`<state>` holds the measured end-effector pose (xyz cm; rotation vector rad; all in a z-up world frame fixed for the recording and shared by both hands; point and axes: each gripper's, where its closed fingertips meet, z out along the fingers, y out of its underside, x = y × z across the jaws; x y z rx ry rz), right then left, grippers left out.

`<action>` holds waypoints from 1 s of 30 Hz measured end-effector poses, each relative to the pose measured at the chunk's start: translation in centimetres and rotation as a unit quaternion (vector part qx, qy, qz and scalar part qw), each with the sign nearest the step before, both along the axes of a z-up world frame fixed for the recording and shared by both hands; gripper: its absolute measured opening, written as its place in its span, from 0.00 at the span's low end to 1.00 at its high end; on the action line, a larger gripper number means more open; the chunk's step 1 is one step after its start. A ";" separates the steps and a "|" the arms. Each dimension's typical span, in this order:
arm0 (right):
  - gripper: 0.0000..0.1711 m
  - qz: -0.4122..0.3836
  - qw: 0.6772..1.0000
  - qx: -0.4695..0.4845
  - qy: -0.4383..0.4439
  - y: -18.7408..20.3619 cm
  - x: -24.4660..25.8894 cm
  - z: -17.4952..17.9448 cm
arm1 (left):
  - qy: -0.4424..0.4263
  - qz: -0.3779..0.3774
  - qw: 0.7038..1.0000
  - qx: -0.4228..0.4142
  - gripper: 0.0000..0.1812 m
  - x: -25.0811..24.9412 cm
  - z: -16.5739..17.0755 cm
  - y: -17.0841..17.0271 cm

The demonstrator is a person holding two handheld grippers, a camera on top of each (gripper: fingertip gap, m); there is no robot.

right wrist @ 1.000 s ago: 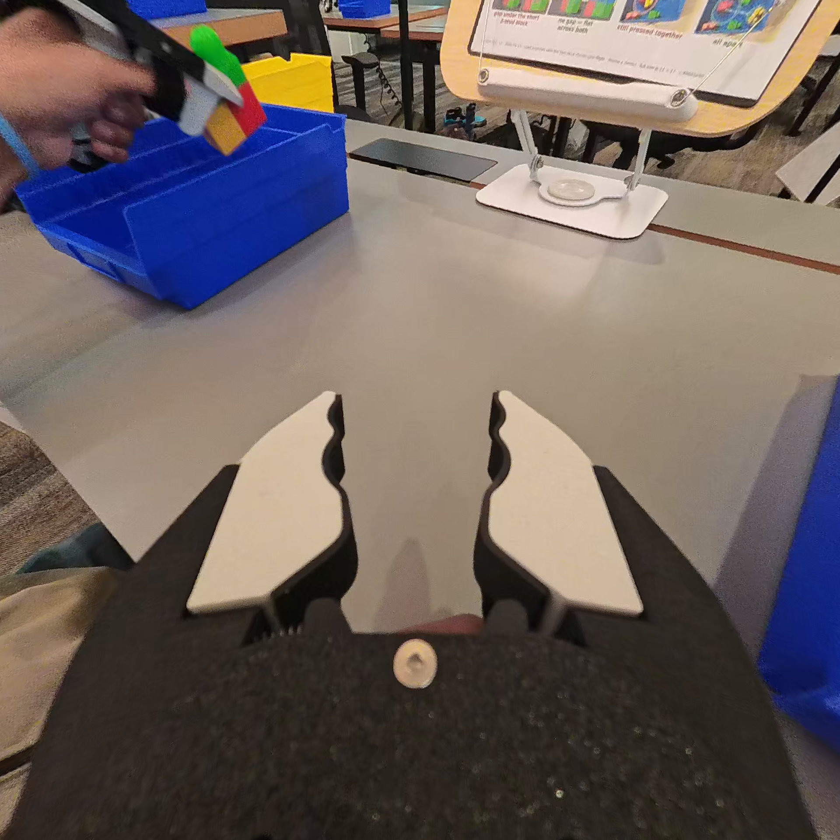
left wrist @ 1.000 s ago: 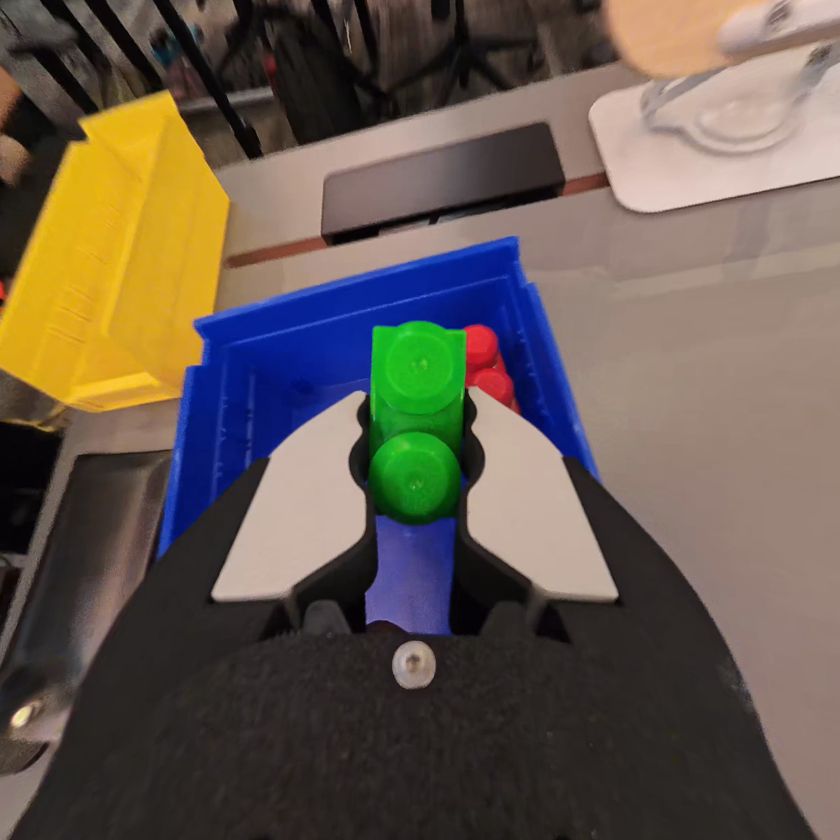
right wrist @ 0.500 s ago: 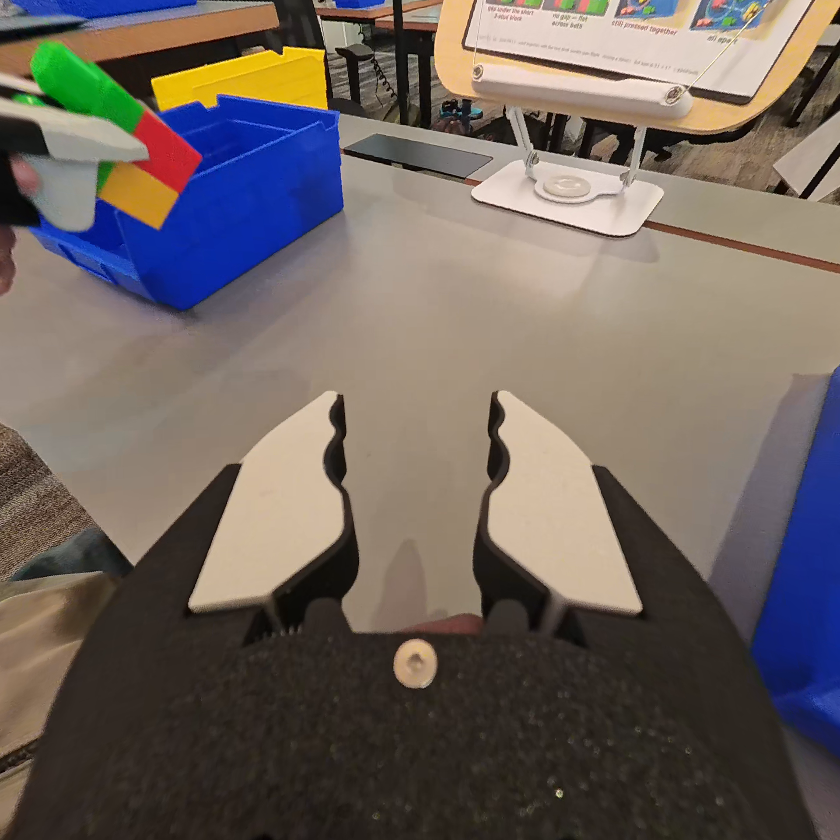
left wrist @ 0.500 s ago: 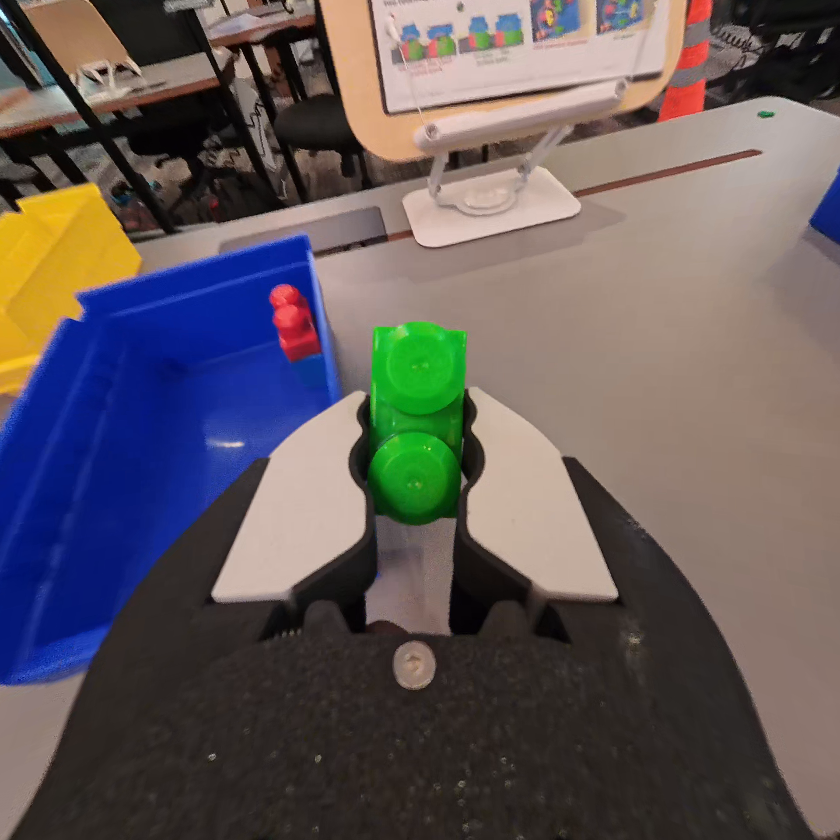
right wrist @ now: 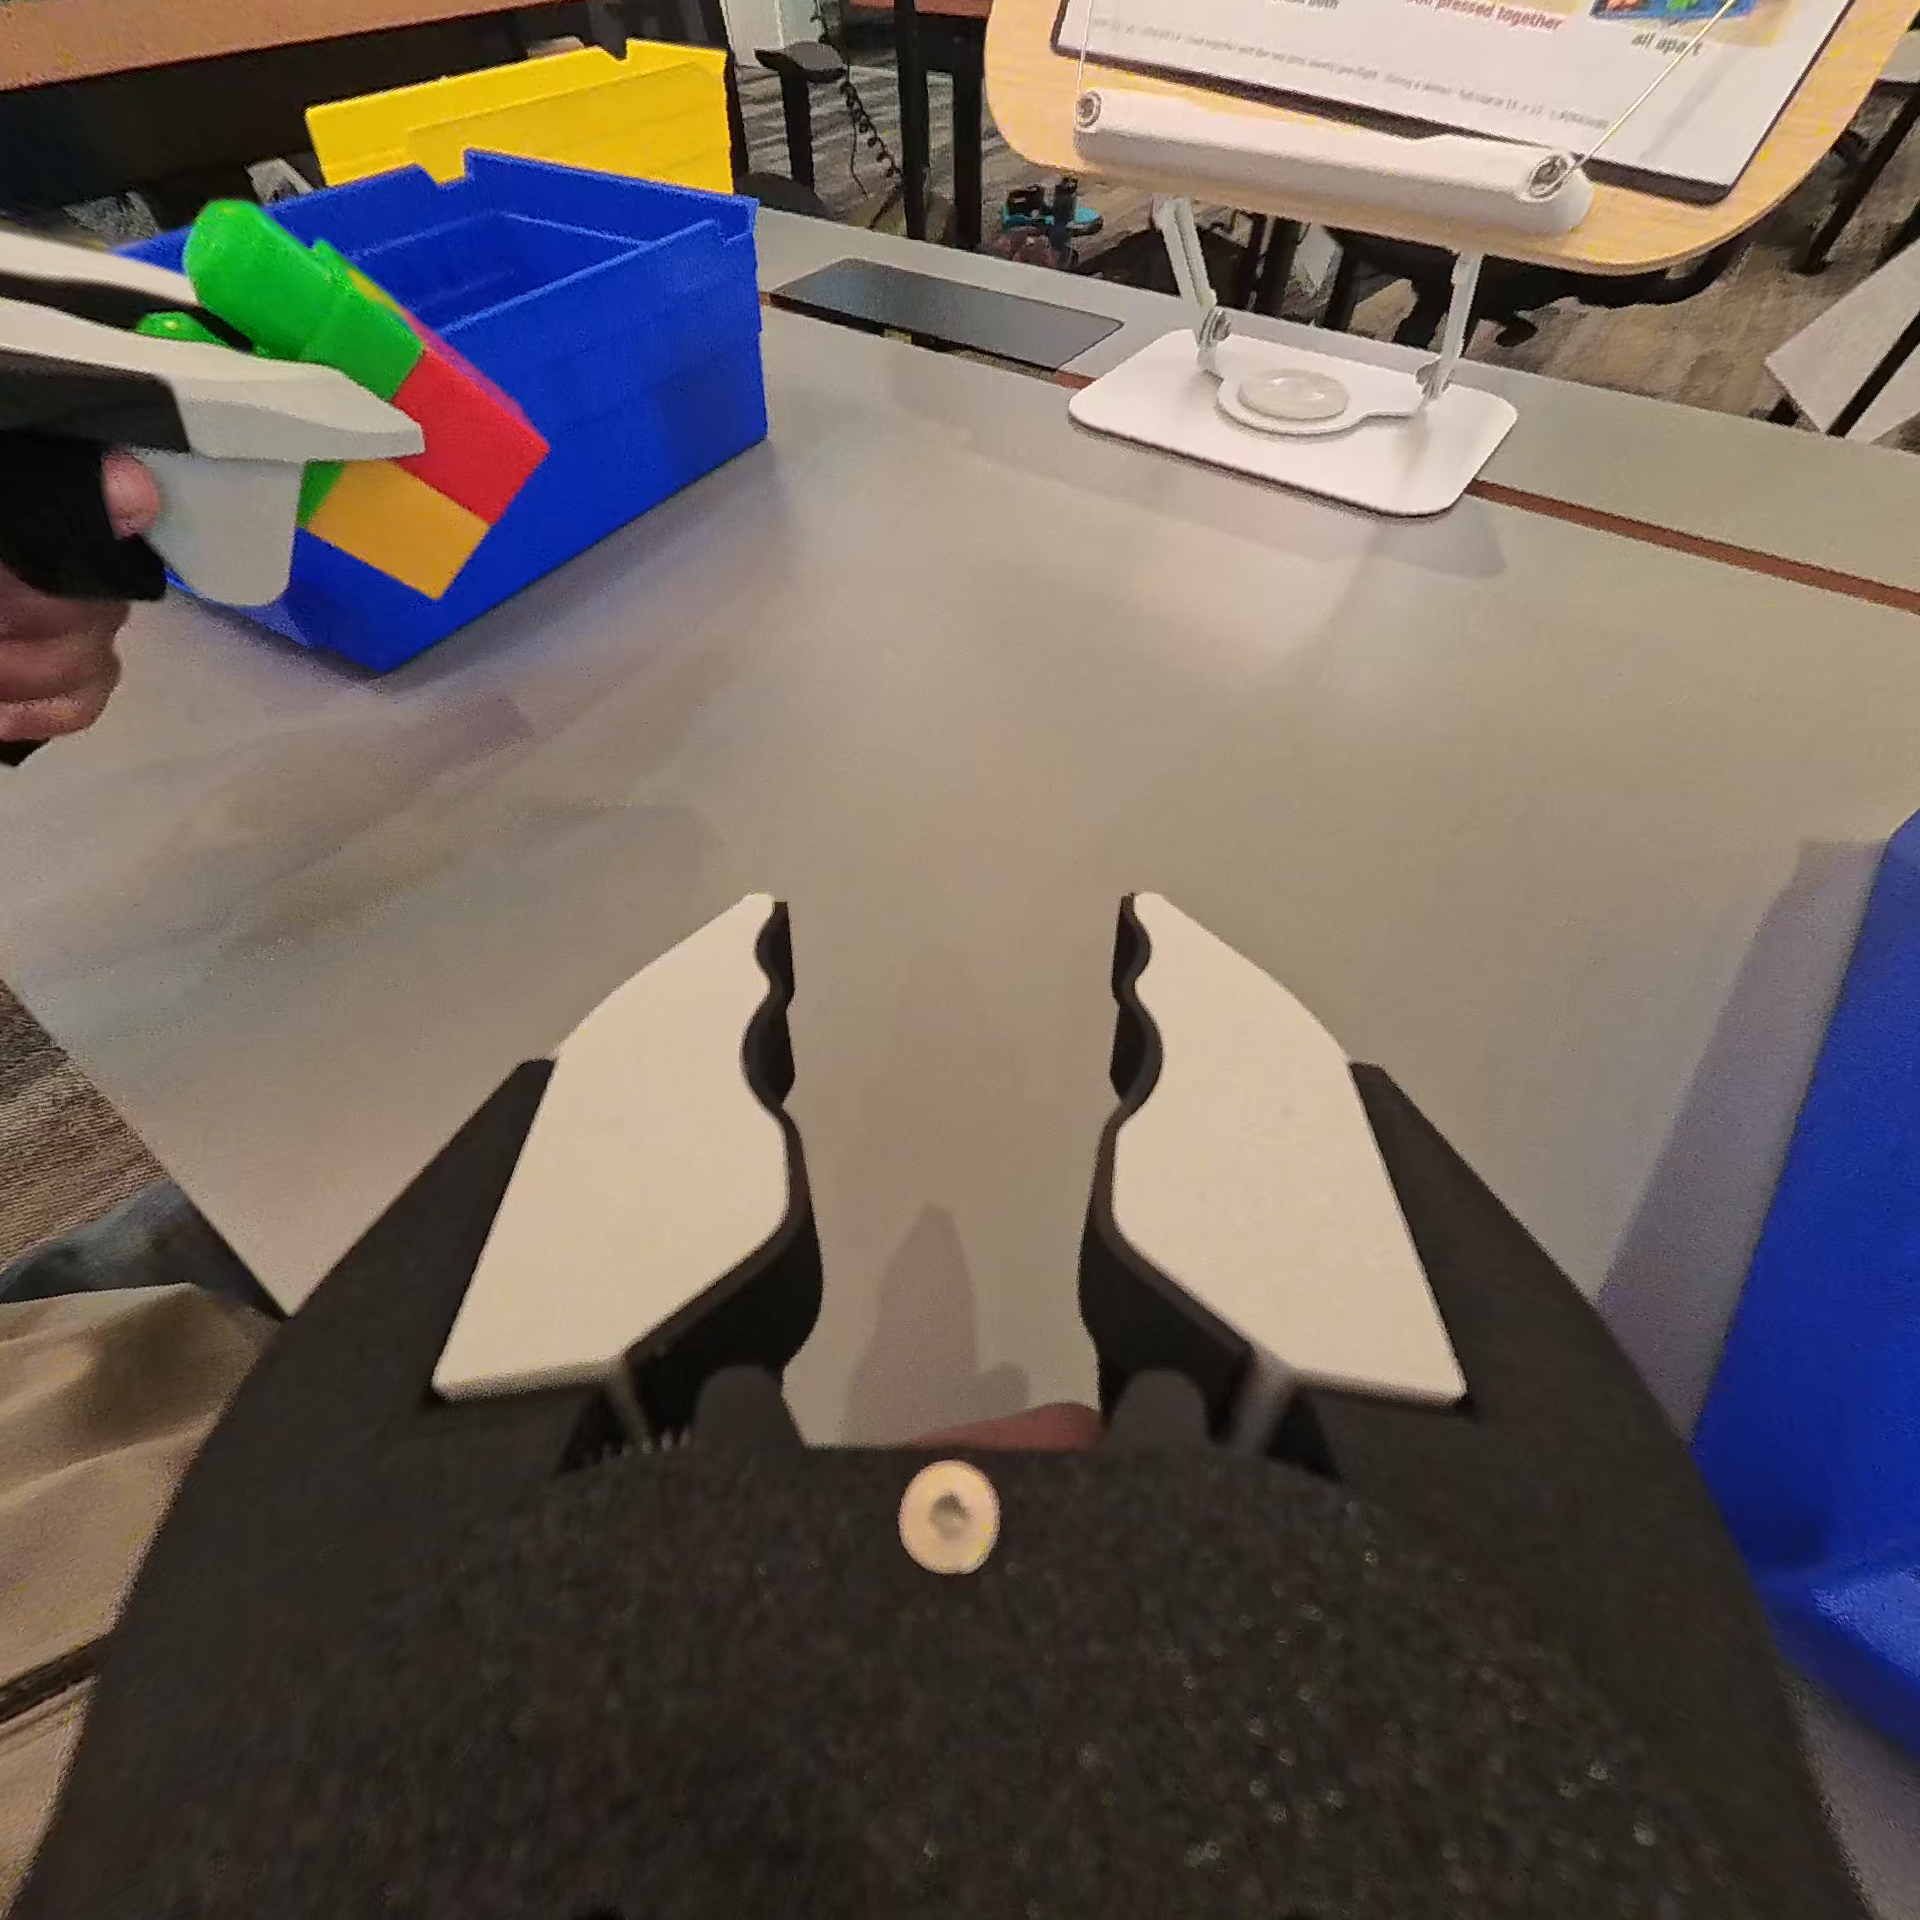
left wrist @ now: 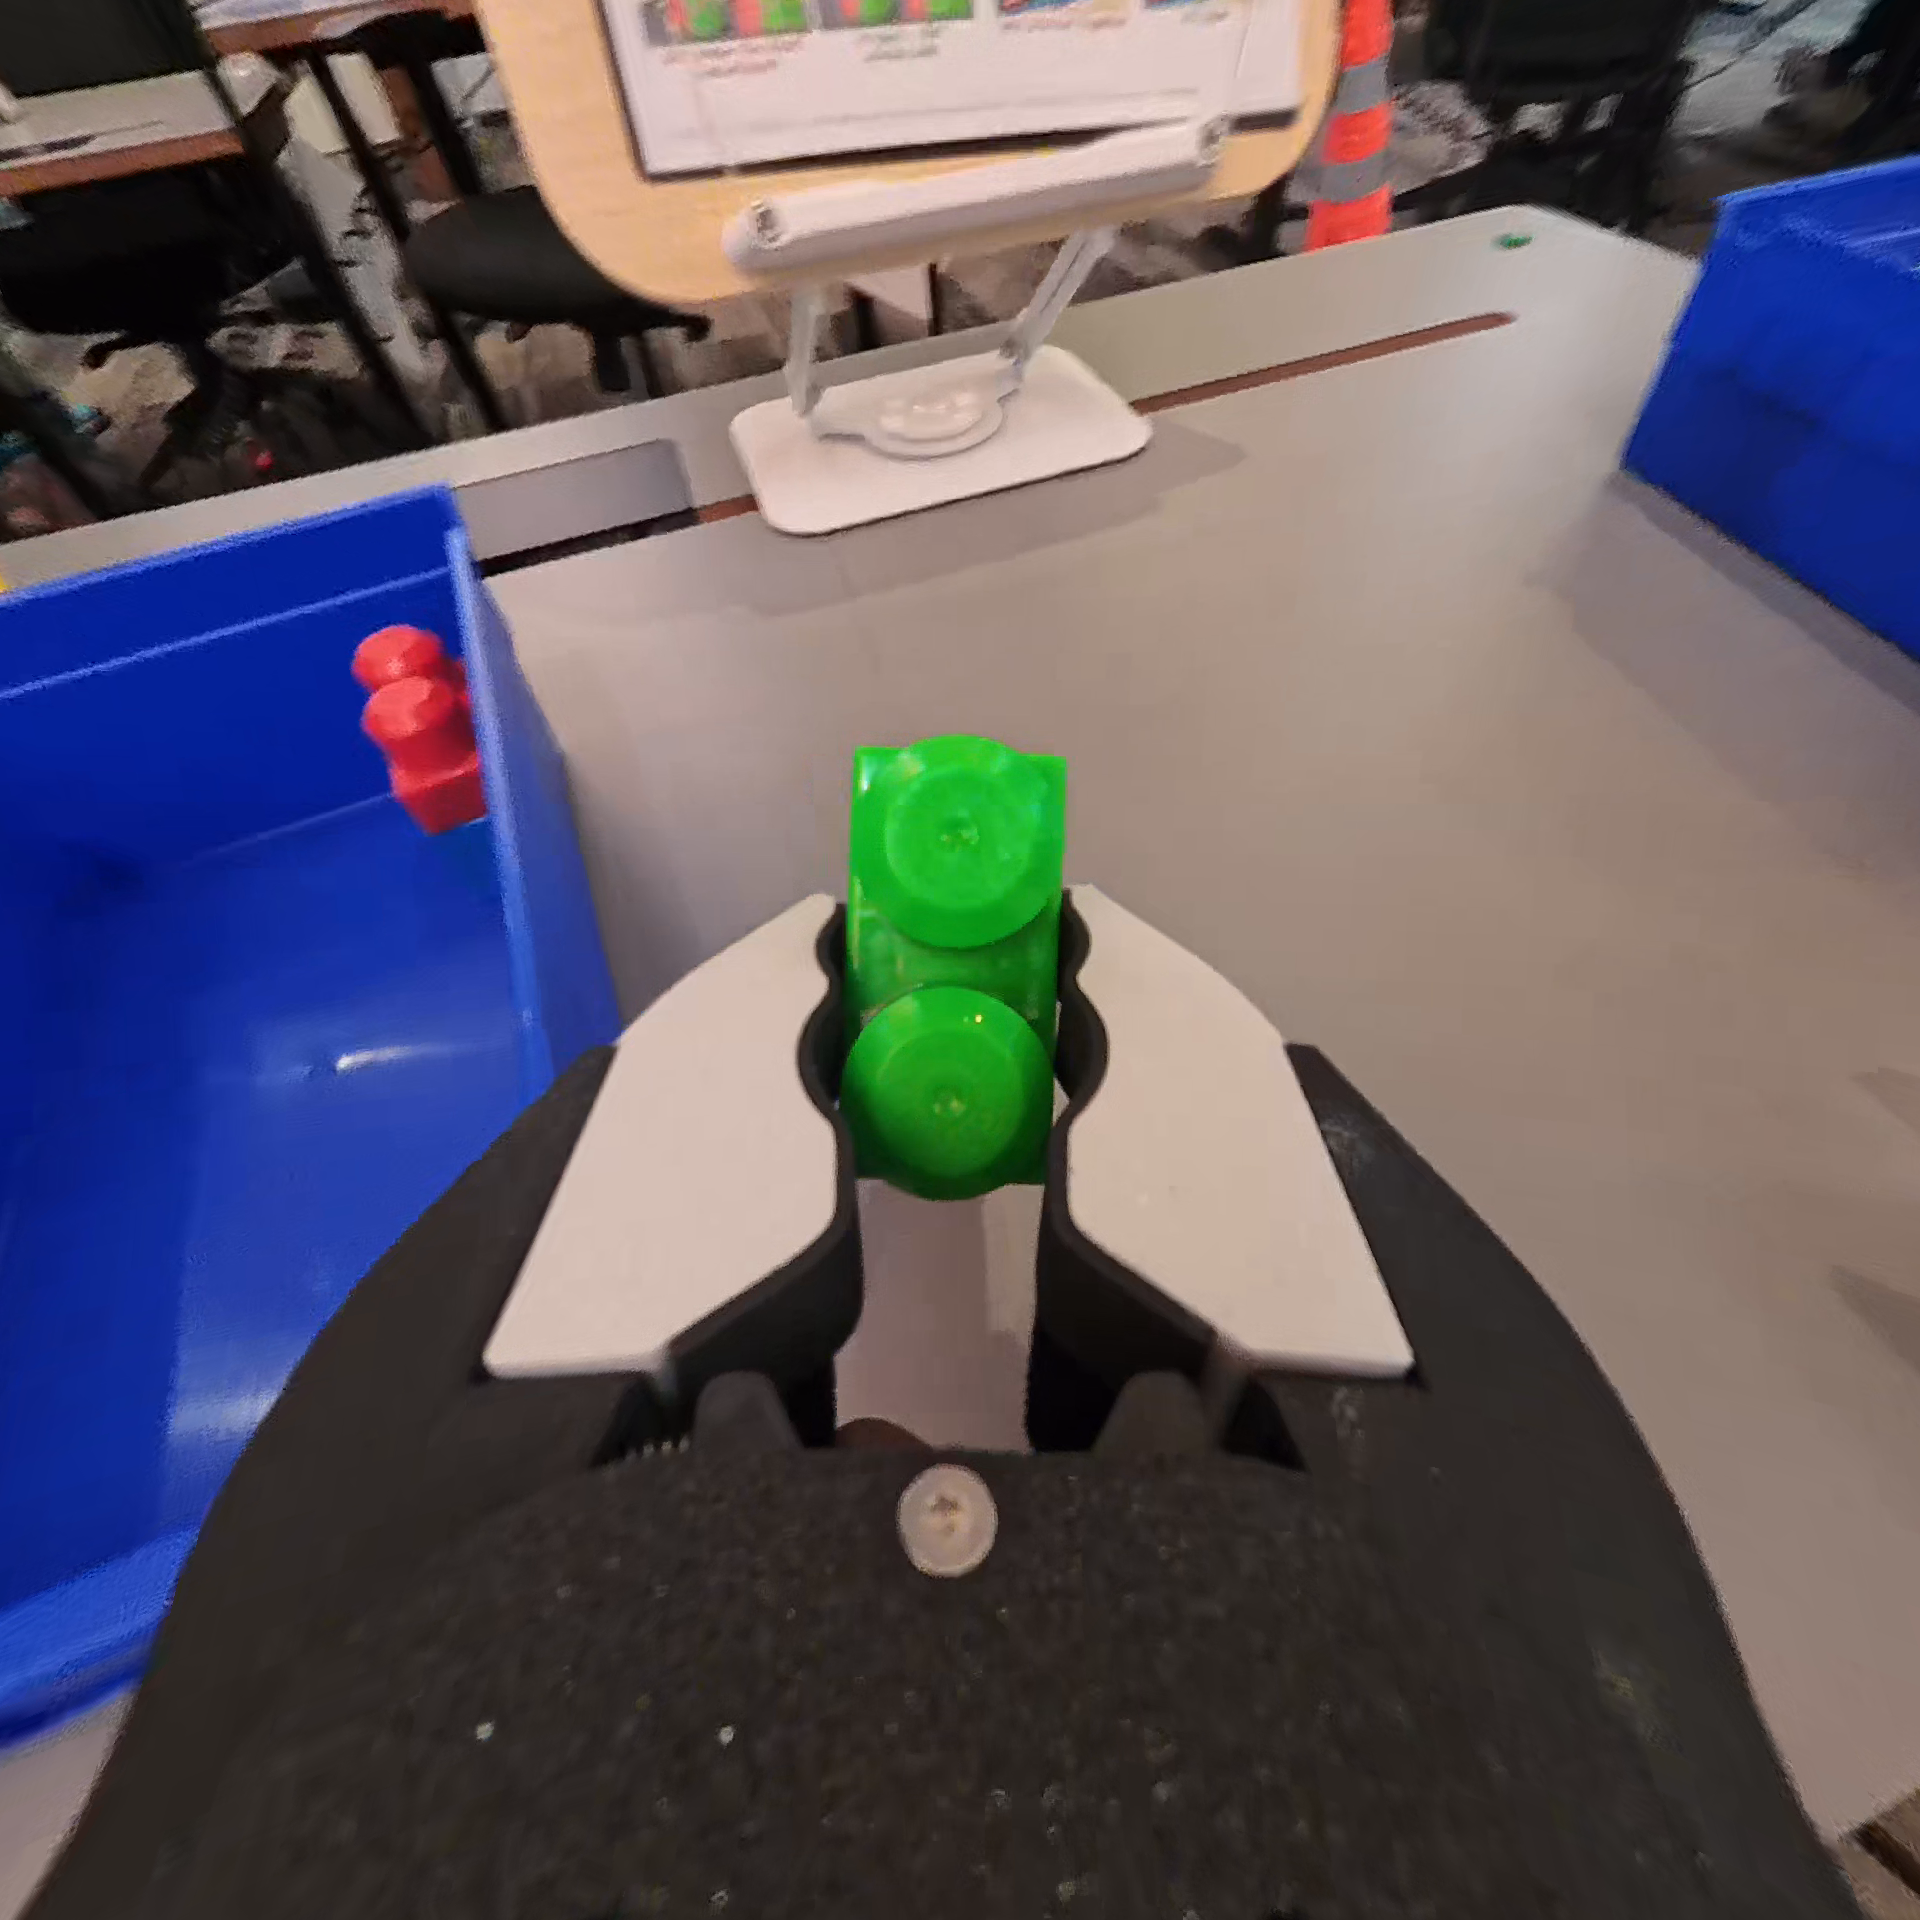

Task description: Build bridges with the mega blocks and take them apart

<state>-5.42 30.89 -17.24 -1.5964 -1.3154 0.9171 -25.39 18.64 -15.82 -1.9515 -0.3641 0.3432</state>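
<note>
Your left gripper (left wrist: 951, 997) pinches a green block (left wrist: 951, 966) between its fingers, studs facing the camera, held in the air above the grey table (left wrist: 1351, 831). From the right wrist view, that green block tops a small stack: a red block (right wrist: 468, 436) and a yellow block (right wrist: 400, 530) are joined beneath it, and the whole stack tilts, raised off the table in front of the blue bin (right wrist: 623, 343). Inside that blue bin, seen from the left wrist view, another red block (left wrist: 426, 743) leans against the wall nearest the stack. Your right gripper (right wrist: 951, 987) hovers over bare table, well apart from the blue bin, its fingers spread with nothing between them. Beyond the blue bin stands a yellow bin (right wrist: 540, 114). Farther along the table from the blue bin, a white stand (right wrist: 1294, 416) holds a board with a printed sheet. A second blue bin (left wrist: 1808, 416) sits at the opposite side of the table.
</note>
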 end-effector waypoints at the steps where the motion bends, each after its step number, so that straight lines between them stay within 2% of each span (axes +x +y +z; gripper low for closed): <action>1: 0.34 0.006 1.000 -0.001 0.004 0.2 -0.1 0.2 | -0.005 -0.013 1.000 0.006 0.20 0.0 0.4 0.5; 5: 0.33 0.040 0.999 -0.020 0.031 0.6 -1.2 1.3 | -0.029 -0.145 0.987 0.054 0.20 1.9 2.6 3.3; 8: 0.33 0.067 0.996 -0.029 0.056 0.9 -2.1 2.4 | -0.046 -0.260 0.961 0.078 0.20 3.9 3.7 5.0; 11: 0.34 0.125 0.988 -0.043 0.084 0.1 -3.1 3.4 | -0.104 -0.381 0.911 0.117 0.20 6.4 4.9 5.6; 14: 0.35 0.211 0.970 -0.065 0.101 -1.9 -3.7 3.7 | -0.158 -0.466 0.858 0.150 0.20 8.0 6.0 5.4; 20: 0.36 0.300 0.932 -0.104 0.177 -4.8 -5.4 6.2 | -0.194 -0.537 0.802 0.178 0.20 10.3 6.7 5.1; 25: 0.36 0.334 0.911 -0.118 0.209 -6.7 -7.8 8.0 | -0.222 -0.552 0.779 0.200 0.20 11.6 7.1 5.5; 26: 0.34 0.337 0.911 -0.113 0.210 -7.0 -8.2 8.1 | -0.230 -0.555 0.774 0.201 0.20 12.0 7.0 5.5; 27: 0.26 0.341 0.909 -0.109 0.216 -7.2 -8.4 8.2 | -0.236 -0.559 0.769 0.203 0.20 12.3 6.9 5.5; 28: 0.22 0.342 0.907 -0.109 0.221 -7.2 -8.5 8.2 | -0.250 -0.558 0.762 0.214 0.20 12.4 7.1 5.4; 30: 0.21 0.351 0.902 -0.122 0.219 -7.1 -8.5 8.0 | -0.251 -0.554 0.764 0.217 0.20 12.3 6.9 5.5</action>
